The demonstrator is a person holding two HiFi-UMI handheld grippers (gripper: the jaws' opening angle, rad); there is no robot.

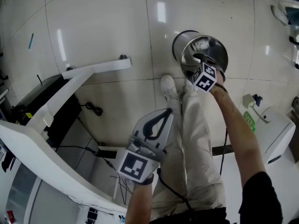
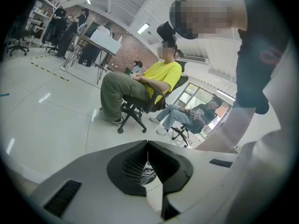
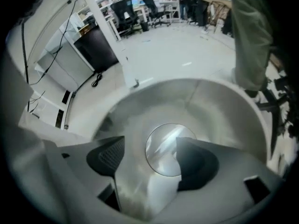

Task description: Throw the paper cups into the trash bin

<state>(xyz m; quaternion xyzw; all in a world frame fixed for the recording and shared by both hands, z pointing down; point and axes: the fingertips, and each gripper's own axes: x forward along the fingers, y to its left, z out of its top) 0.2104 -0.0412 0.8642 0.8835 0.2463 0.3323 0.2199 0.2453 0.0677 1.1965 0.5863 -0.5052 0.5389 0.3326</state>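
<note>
The round metal trash bin (image 1: 187, 55) stands on the floor just beyond my shoes. Something white (image 1: 202, 44) lies inside it; I cannot tell whether it is a paper cup. My right gripper (image 1: 202, 61) hangs over the bin's near rim and points steeply down into it. Its view looks into the trash bin (image 3: 224, 111) down to the shiny round bottom. That right gripper (image 3: 152, 148) is open, with only a blurred whitish smear (image 3: 152, 190) low between the jaws. The left gripper (image 1: 158, 121) is held in front of my legs, shut and empty (image 2: 147, 155).
A white desk frame (image 1: 46, 111) with dark boxes and cables (image 1: 93, 108) stands at the left. A white machine (image 1: 275, 129) sits at the right. Seated people on office chairs (image 2: 140, 85) show in the left gripper view.
</note>
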